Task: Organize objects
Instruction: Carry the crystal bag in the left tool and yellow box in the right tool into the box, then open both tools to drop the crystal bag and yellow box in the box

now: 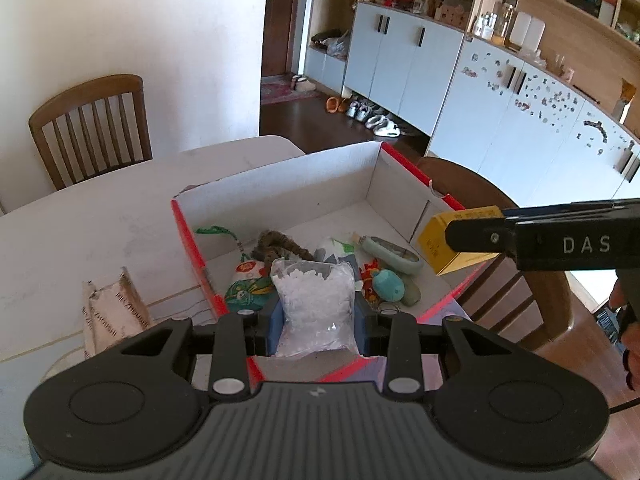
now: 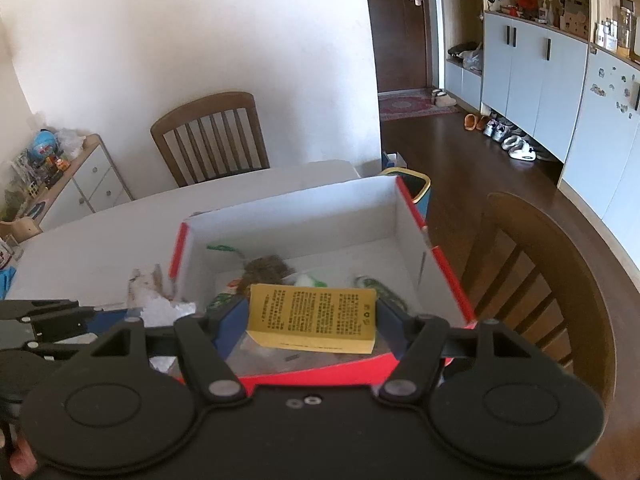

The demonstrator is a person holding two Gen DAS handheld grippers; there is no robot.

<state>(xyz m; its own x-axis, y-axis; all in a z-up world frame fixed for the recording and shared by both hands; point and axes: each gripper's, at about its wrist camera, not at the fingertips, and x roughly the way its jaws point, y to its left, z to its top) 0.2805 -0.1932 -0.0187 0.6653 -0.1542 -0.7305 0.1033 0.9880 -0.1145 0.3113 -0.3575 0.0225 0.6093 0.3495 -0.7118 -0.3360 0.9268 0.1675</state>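
A white cardboard box with red edges stands on the white table. Several small toys and pouches lie inside, among them a green pouch and a blue plush. My left gripper is shut on a clear bag of white granules, held above the box's near edge; the bag also shows in the right wrist view. My right gripper is shut on a yellow printed box, held above the box's right side.
A paper packet lies on the table left of the box. Wooden chairs stand behind the table and to the right. Cabinets and shoes line the far wall.
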